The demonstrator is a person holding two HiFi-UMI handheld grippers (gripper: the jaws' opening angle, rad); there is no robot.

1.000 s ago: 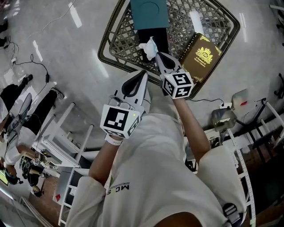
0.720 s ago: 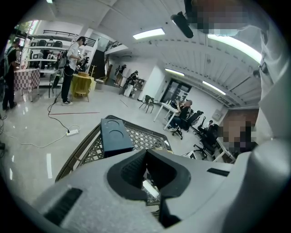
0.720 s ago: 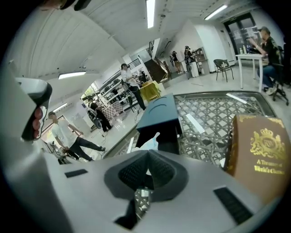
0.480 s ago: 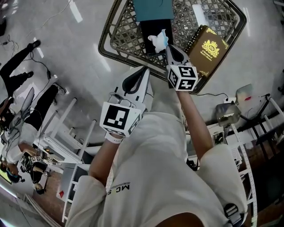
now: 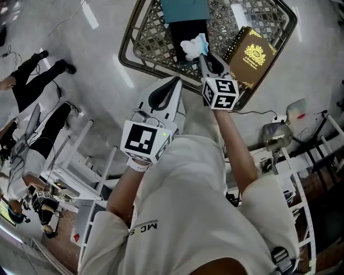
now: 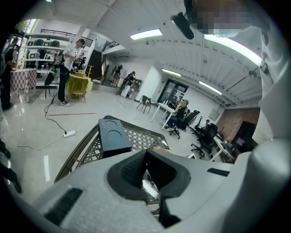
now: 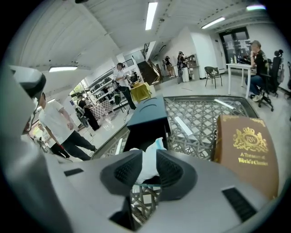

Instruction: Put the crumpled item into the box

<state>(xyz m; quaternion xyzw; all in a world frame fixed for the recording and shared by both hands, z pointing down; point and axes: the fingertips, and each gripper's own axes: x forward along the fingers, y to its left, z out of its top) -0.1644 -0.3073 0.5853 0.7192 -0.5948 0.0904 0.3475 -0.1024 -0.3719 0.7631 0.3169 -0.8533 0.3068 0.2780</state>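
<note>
A crumpled white and pale-blue item (image 5: 192,47) is pinched in my right gripper (image 5: 205,58), which is shut on it. It hangs over the near end of the open black box (image 5: 186,32), whose teal lid (image 5: 185,9) lies at the far end. In the right gripper view the crumpled item (image 7: 148,163) sticks up between the jaws, with the black box (image 7: 146,133) and teal lid (image 7: 150,110) just beyond. My left gripper (image 5: 173,82) is held back from the basket, shut with nothing in it. In its own view my left gripper (image 6: 147,153) points at the teal lid (image 6: 113,133).
The box sits in a dark wire basket (image 5: 141,49) on the shiny floor. A brown book with gold print (image 5: 251,56) leans on the basket's right rim. People stand at the left (image 5: 32,75). White racks (image 5: 80,166) and a cable (image 5: 258,115) lie nearby.
My right gripper has carried the crumpled item forward from the basket's near rim to over the black box. The left gripper has hardly moved.
</note>
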